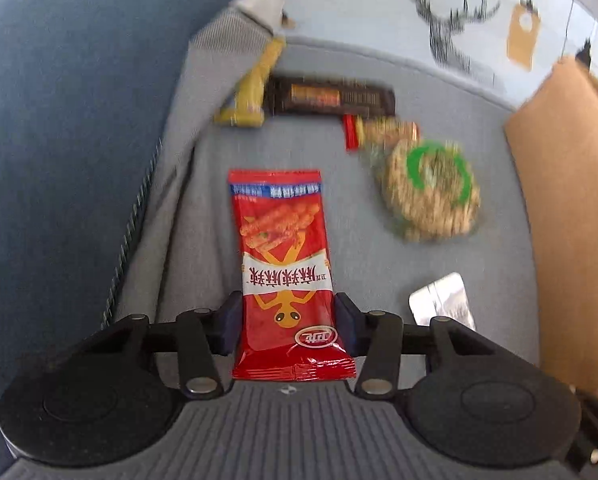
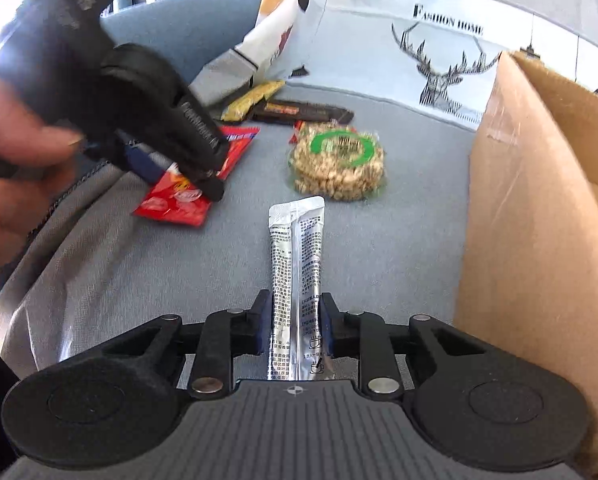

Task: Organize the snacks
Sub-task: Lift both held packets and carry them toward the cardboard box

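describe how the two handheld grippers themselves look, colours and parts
Both the left gripper and the right gripper match: black linkage arms with silver round pivot pins, dark blue finger pads, two round black discs flanking a grey ribbed plate with a small crosshair mark. A bare hand shows; no cables visible.

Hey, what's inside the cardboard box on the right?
Nothing can be made out inside the cardboard box. Both wrist views show only its outer wall and top rim; the interior is hidden behind that wall, so whether any snacks are in it cannot be told.

grey sofa seat (image 2: 399, 220), deer-print cushion (image 2: 439, 68)
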`<action>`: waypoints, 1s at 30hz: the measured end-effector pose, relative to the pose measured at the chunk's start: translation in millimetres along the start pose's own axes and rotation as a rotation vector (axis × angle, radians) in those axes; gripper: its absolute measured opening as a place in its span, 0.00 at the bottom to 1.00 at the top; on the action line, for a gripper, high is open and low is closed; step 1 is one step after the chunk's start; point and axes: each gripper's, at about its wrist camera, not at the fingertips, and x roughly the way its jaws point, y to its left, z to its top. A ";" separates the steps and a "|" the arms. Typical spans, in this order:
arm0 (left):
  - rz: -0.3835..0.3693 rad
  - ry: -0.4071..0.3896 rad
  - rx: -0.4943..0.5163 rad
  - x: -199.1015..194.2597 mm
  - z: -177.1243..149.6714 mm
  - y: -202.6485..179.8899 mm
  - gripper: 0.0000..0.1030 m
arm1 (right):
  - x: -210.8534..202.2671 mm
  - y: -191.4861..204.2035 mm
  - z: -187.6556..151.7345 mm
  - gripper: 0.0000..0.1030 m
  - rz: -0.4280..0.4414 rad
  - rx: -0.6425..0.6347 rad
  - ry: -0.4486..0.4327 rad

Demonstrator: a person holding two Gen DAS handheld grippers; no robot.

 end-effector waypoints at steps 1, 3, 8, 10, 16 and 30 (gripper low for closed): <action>0.003 0.001 0.010 0.3 -0.8 -0.5 0.53 | 1.6 -0.5 -0.8 0.26 0.005 0.005 0.014; 0.004 -0.001 0.014 -0.3 -0.5 -0.5 0.54 | 3.5 -0.9 -1.8 0.27 0.011 0.012 0.032; 0.013 0.000 0.015 2.7 2.2 -3.9 0.56 | 3.5 -1.4 -3.2 0.29 0.012 0.012 0.030; 0.018 0.000 0.019 5.5 3.3 -5.7 0.58 | 4.3 -1.8 -3.2 0.29 0.012 0.012 0.030; 0.026 -0.002 0.025 7.5 5.1 -7.1 0.60 | 6.0 -1.6 -2.8 0.32 0.014 0.016 0.032; 0.039 -0.012 0.051 6.7 6.6 -8.8 0.57 | 6.2 1.8 -3.1 0.33 0.005 -0.017 0.027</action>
